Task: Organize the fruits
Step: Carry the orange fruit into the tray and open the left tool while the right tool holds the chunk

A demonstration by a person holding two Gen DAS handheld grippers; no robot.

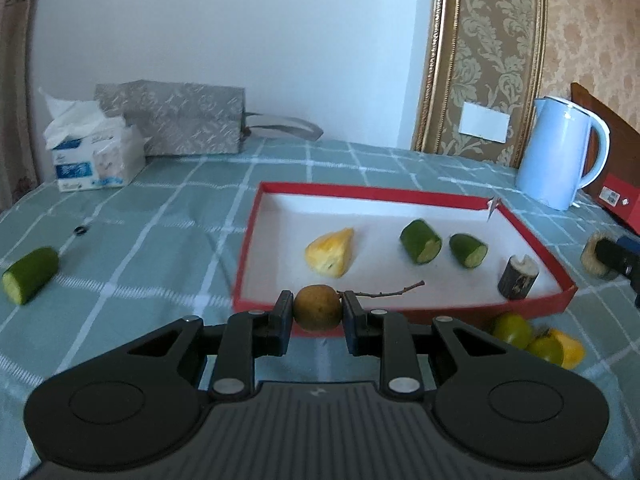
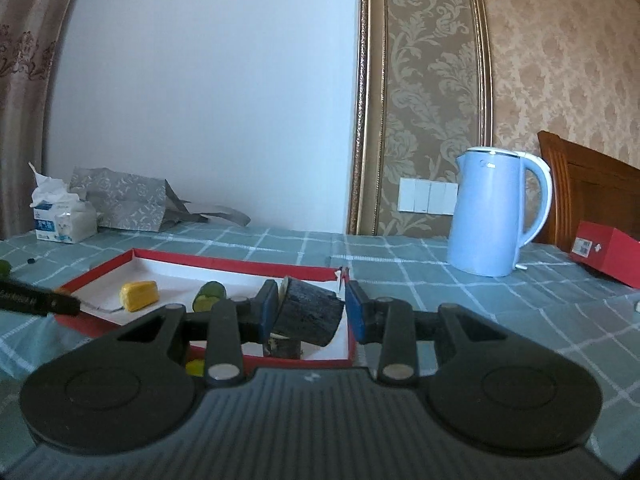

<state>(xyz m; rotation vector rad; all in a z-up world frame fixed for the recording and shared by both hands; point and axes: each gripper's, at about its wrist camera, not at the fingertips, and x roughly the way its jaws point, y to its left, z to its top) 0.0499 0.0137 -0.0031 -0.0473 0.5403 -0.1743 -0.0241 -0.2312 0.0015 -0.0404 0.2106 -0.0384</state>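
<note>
My left gripper [image 1: 318, 308] is shut on a small brown round fruit [image 1: 318, 307] with a twig, held at the near rim of the red tray [image 1: 404, 194]. In the tray lie a yellow fruit piece [image 1: 331, 252], two green cucumber-like pieces [image 1: 421, 241] [image 1: 468, 249] and a dark sugarcane stub [image 1: 517, 277]. My right gripper [image 2: 311, 308] holds a dark sugarcane piece [image 2: 310, 310] between its pads, over the tray's right end [image 2: 352, 350]. Another stub [image 2: 282, 348] stands below it.
A green piece [image 1: 29, 275] lies on the checked cloth at far left. Green round fruits [image 1: 513, 330] and a yellow piece [image 1: 570, 350] lie in front of the tray. A blue kettle [image 1: 560, 152], tissue pack [image 1: 94, 156], grey bag [image 1: 180, 118] and red box [image 2: 608, 252] stand behind.
</note>
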